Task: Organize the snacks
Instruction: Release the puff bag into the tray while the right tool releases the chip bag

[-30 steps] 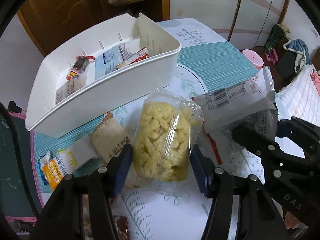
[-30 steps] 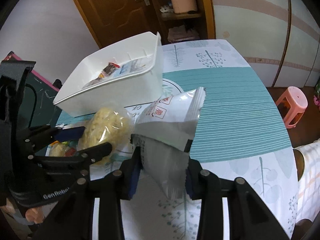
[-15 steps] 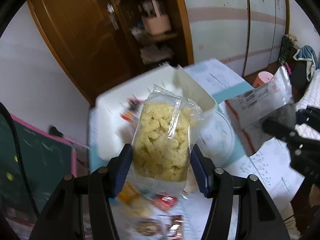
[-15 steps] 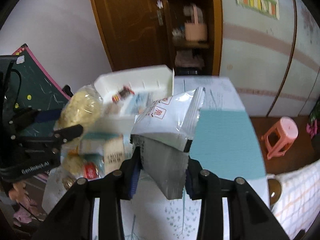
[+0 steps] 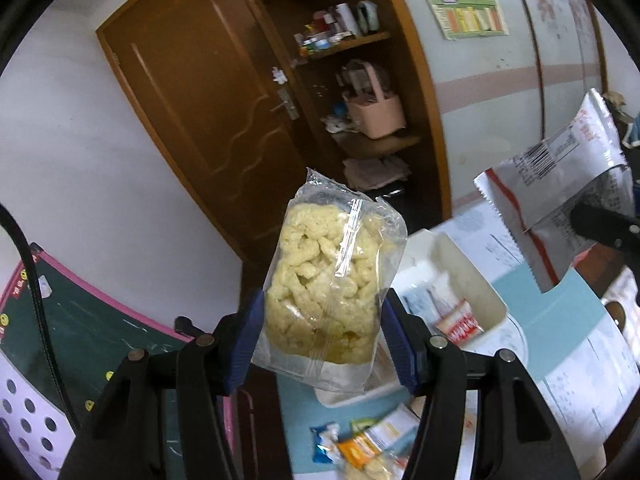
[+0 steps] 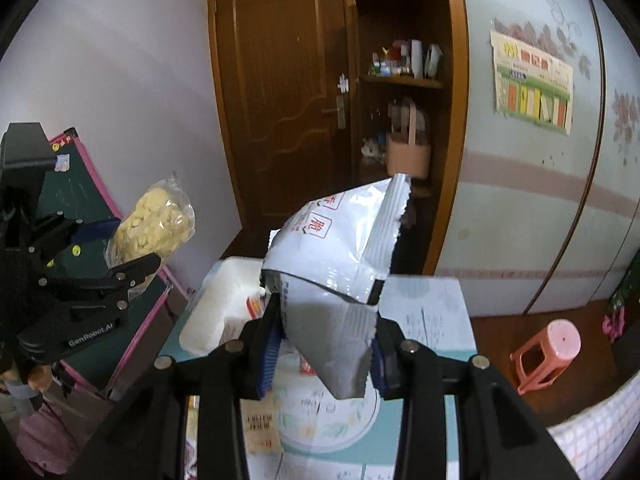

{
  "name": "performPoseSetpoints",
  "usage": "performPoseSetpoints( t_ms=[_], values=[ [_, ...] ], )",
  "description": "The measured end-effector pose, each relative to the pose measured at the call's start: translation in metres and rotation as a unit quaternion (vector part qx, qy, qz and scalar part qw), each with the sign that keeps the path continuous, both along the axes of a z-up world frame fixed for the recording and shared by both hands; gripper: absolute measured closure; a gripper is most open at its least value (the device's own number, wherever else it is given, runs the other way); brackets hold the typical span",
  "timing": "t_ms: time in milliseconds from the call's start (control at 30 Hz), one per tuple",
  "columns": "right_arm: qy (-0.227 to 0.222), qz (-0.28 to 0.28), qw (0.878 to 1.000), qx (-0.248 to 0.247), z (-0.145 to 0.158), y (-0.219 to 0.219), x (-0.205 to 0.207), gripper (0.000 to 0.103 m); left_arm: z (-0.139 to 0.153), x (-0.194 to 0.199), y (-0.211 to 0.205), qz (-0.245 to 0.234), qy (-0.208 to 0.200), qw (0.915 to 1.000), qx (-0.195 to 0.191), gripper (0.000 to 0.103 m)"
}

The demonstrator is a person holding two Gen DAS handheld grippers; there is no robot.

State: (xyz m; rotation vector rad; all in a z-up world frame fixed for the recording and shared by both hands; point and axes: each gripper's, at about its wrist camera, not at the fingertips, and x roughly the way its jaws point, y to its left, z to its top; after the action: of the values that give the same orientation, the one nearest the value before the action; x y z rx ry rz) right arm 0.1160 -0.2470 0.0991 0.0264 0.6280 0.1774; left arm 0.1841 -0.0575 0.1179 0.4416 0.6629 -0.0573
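A wooden door [image 6: 280,92] and a cluttered shelf [image 5: 360,36] fill the background as I hold both claws high above the table [image 6: 424,304]. Below, the white bin [image 5: 472,276] sits on the table with small packets inside; more loose packets [image 5: 364,444] lie in front of it. My right claw [image 6: 324,344] is pinching a white and silver snack bag [image 6: 340,256], held up in the air. My left claw [image 5: 320,332] is pinching a clear bag of yellow puffs [image 5: 324,280], upright, over the bin's near edge. A pink stool [image 6: 548,348] stands on the floor.
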Motion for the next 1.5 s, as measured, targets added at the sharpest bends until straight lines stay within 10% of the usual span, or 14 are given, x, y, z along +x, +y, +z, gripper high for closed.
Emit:
performPoseSetpoints(
  t_ms=[233, 600, 667, 733, 933, 1500],
  values=[
    [0.006, -0.003, 1.0, -0.012, 0.009, 0.02, 0.048, 0.066, -0.001, 0.072, 0.009, 0.048, 0.015, 0.9987, 0.001, 0.046],
    [0.105, -0.01, 0.994, 0.005, -0.07, 0.037, 0.133, 0.065, -0.096, 0.147, 0.017, 0.086, 0.117, 0.9885, -0.041, 0.045],
    [0.127, -0.006, 0.992, 0.013, -0.085, 0.039, 0.147, 0.063, -0.112, 0.144, 0.016, 0.079, 0.133, 0.9865, -0.054, 0.038],
    [0.142, 0.002, 0.99, 0.02, -0.098, 0.041, 0.155, 0.062, -0.123, 0.148, 0.017, 0.067, 0.144, 0.9851, -0.065, 0.003],
    [0.153, -0.005, 0.988, 0.0, -0.113, 0.045, 0.158, 0.046, -0.147, 0.149, 0.013, 0.071, 0.155, 0.9851, -0.023, 0.002],
    [0.134, 0.012, 0.99, -0.032, -0.102, 0.057, 0.111, 0.045, -0.126, 0.09, -0.001, 0.019, 0.122, 0.9923, 0.012, 0.002]
  ],
)
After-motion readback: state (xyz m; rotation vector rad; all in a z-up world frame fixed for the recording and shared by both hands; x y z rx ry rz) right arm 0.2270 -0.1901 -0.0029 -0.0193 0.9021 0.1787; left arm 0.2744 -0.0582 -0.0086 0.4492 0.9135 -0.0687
